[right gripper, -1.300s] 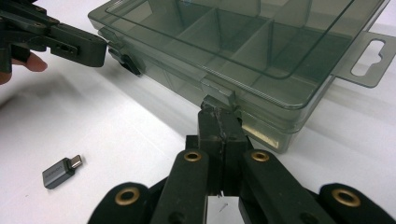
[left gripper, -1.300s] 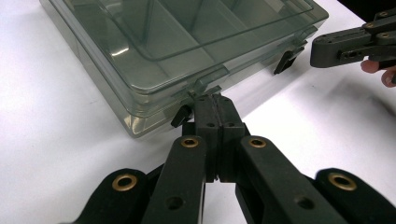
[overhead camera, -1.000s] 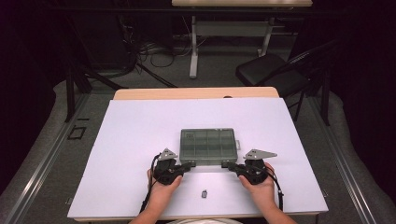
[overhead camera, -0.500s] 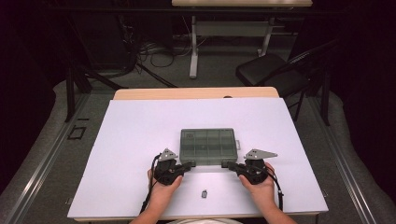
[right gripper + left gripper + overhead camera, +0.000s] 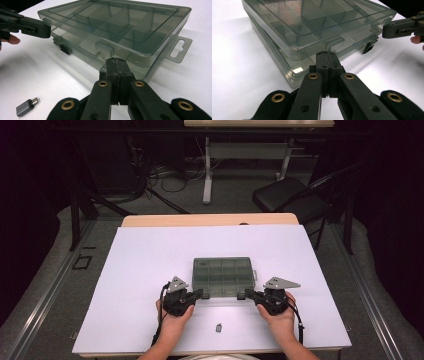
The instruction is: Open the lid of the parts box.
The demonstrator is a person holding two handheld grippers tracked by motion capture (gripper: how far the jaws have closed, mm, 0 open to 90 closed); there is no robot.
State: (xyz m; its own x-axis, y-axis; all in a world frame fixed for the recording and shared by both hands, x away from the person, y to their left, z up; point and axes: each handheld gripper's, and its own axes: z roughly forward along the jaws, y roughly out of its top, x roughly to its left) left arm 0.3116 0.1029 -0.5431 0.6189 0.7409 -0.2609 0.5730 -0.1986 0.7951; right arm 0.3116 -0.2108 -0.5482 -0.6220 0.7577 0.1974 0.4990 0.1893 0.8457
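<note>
A smoky clear compartment box (image 5: pixel 223 276) lies in the middle of the white table, its lid (image 5: pixel 319 22) lifted a little off the base along the near edge. My left gripper (image 5: pixel 200 294) is shut with nothing between its jaws, and its tips (image 5: pixel 325 53) sit right under the lid's left latch tab (image 5: pixel 334 43). My right gripper (image 5: pixel 248 295) is shut too, its tips (image 5: pixel 115 60) just below the right latch tab (image 5: pixel 105 48). A hand holds each gripper from the near side of the table.
A small grey USB adapter (image 5: pixel 218 327) (image 5: pixel 26 107) lies on the table between the two hands, near the front edge. The box has a hang tab (image 5: pixel 180 48) on its right end. A black chair (image 5: pixel 290 200) stands beyond the table.
</note>
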